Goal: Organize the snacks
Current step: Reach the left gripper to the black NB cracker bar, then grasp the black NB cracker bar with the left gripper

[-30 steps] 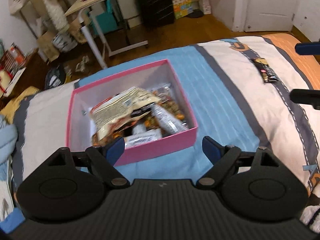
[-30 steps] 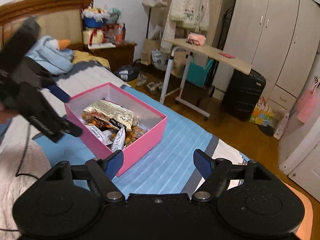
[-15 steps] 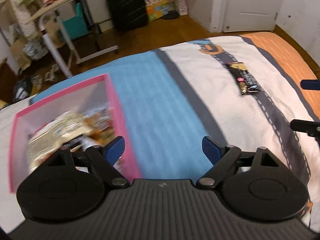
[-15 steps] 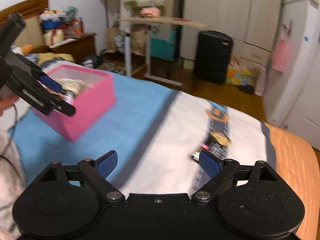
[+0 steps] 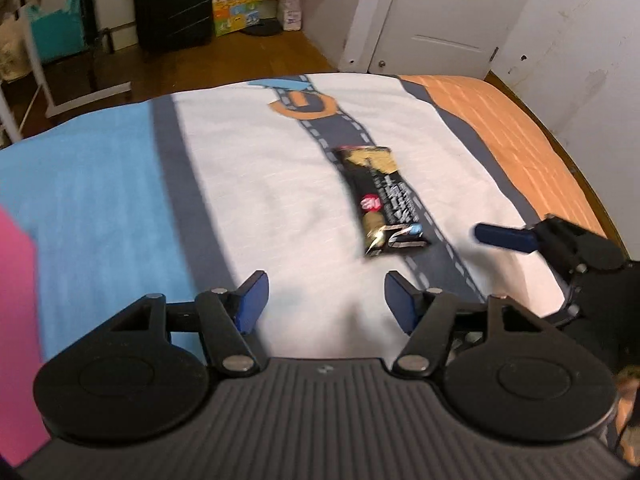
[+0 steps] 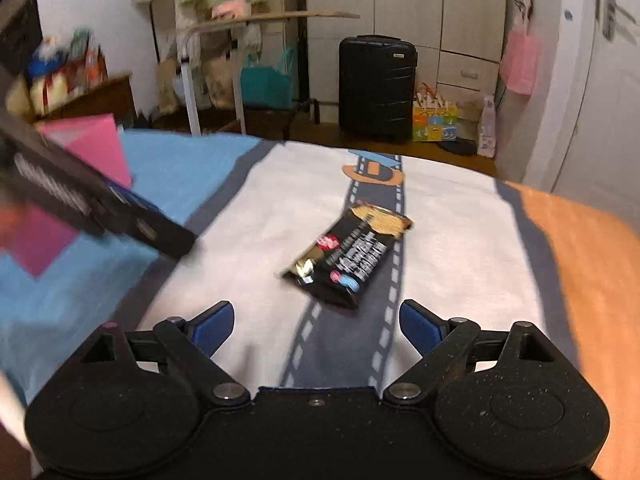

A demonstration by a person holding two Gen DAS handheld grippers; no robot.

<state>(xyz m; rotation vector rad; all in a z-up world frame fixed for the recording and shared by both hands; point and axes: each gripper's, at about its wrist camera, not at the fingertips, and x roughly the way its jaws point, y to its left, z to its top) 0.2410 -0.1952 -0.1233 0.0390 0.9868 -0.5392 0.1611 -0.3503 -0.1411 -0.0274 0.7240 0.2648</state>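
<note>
A black and gold snack packet (image 5: 382, 196) lies flat on the bed cover, on the grey road stripe. It also shows in the right wrist view (image 6: 350, 254). My left gripper (image 5: 326, 300) is open and empty, a short way in front of the packet and to its left. My right gripper (image 6: 316, 326) is open and empty, just short of the packet's near end. The right gripper shows in the left wrist view (image 5: 560, 240) at the right. The pink snack box (image 6: 86, 148) stands at the left on the blue part of the cover; its contents are hidden.
The bed's orange end (image 5: 500, 128) and its edge lie to the right. Beyond the bed are a black suitcase (image 6: 376, 88), a rolling desk (image 6: 240, 60), a teal bag (image 6: 266, 84) and wardrobe doors (image 6: 440, 8). A nightstand with clutter (image 6: 76, 84) stands at the far left.
Both grippers have swung right, away from the pink box and toward the snack packet, which is now much nearer and centred. The box has slid to the left edge of both views.
</note>
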